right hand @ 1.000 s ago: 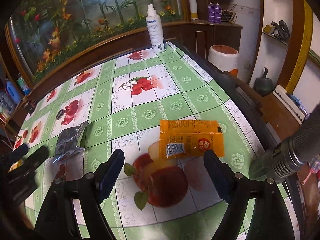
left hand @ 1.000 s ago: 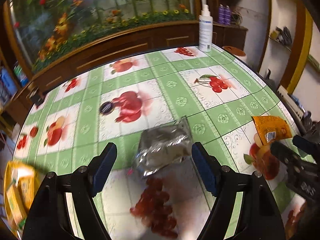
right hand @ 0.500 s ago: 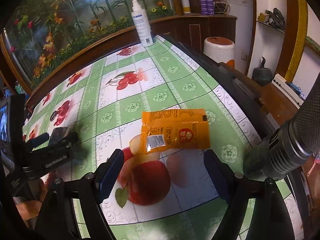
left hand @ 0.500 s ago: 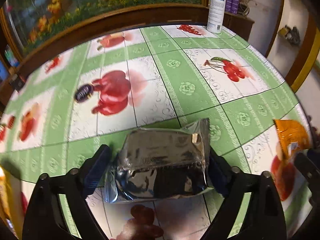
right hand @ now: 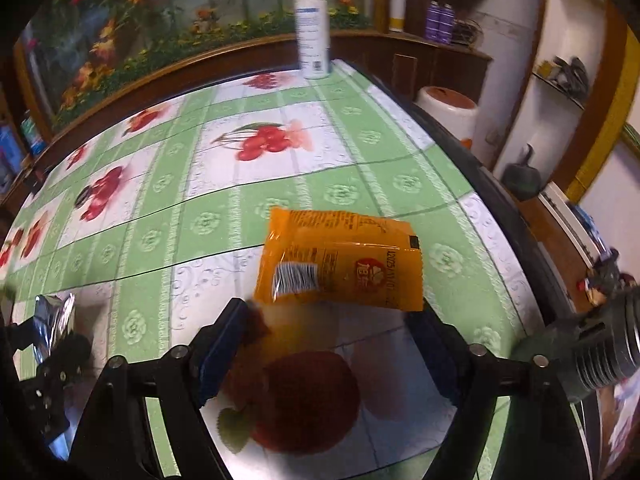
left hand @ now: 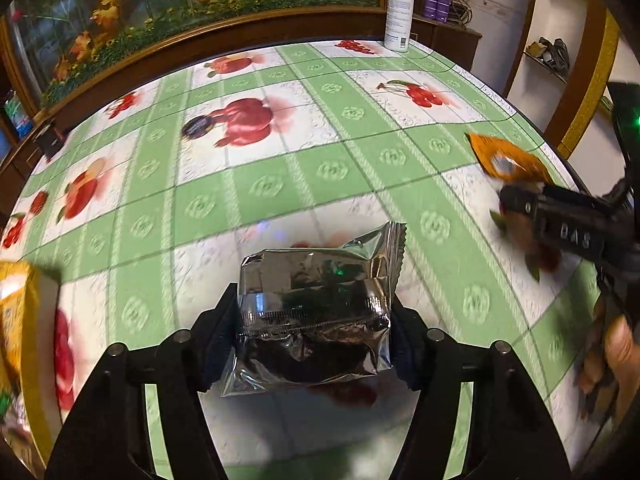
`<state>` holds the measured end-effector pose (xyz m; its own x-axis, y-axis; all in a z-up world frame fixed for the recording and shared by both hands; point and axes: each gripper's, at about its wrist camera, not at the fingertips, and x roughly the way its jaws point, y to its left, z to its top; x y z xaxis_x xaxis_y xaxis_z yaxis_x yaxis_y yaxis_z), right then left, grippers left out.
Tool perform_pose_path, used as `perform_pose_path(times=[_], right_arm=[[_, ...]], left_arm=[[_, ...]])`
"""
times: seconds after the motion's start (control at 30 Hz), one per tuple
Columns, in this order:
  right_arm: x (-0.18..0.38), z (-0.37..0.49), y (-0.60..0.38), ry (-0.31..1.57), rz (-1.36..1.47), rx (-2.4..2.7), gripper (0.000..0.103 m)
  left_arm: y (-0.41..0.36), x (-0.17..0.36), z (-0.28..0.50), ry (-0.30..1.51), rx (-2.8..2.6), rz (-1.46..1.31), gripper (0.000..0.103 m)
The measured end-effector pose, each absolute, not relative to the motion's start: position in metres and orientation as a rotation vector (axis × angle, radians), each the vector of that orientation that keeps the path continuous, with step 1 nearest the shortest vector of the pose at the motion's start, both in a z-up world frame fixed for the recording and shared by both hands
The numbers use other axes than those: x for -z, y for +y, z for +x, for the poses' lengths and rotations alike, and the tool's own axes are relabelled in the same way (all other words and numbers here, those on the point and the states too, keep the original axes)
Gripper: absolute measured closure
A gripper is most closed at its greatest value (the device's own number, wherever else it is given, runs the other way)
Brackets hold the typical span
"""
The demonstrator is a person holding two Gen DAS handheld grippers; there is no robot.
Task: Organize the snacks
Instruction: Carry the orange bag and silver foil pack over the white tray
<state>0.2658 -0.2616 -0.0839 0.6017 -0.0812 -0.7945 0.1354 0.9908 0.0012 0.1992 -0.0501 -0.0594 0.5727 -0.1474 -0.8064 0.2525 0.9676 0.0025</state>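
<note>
While the left claw (left hand: 314,328) closes around the silver foil snack pack (left hand: 316,312) lying crosswise between its fingers on the worktop (left hand: 320,176), the right claw (right hand: 328,356), also closing, has the orange sachet (right hand: 340,264) just beyond its fingertips, long axis crosswise.

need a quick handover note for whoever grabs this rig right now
Left gripper: jaws closing around the silver packet, which lies on the table.
Right gripper: jaws closing, the orange packet at its tips, lying flat, not clearly gripped.
Done: both grippers lined up on a packet.
Left: finish both grasps, lift, sort. Some yellow packaging shows at the left edge of the left view.
</note>
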Motion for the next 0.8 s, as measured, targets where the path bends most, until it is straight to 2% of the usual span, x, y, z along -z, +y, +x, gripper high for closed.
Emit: perform_pose_path(times=[0.07,0.1,0.13,0.2,0.23,0.3,0.43,0.67,0.8], right_arm=[[0.081,0.263,-0.257,0.910,0.062,0.060,0.050],[0.080,0.262,-0.255,0.912,0.062,0.037,0.067],[0.080,0.260,-0.253,0.918,0.061,0.017,0.070],[0.079,0.257,-0.251,0.929,0.080,-0.037,0.062],[0.079,0.256,-0.249,0.939,0.069,-0.034,0.036],[0.070,0.251,-0.247,0.889,0.055,-0.053,0.011],[0.046,0.264,-0.253,0.784,-0.001,-0.049,0.009],[0.089,0.331,-0.249,1.005,-0.157,-0.092,0.008],[0.091,0.318,-0.251,0.998,-0.109,-0.163,0.007]], left_arm=[[-0.040,0.060,0.188,0.932,0.225,0.102,0.038],[-0.034,0.060,0.182,0.935,0.220,0.092,0.038],[-0.028,0.061,0.176,0.937,0.217,0.080,0.038],[-0.017,0.060,0.168,0.944,0.217,0.051,0.038],[-0.011,0.060,0.163,0.945,0.217,0.036,0.038],[-0.002,0.058,0.155,0.943,0.216,0.016,0.038],[0.011,0.054,0.144,0.940,0.217,-0.020,0.038],[0.026,0.037,0.125,0.900,0.220,-0.040,0.038],[0.037,0.027,0.118,0.872,0.207,-0.067,0.038]])
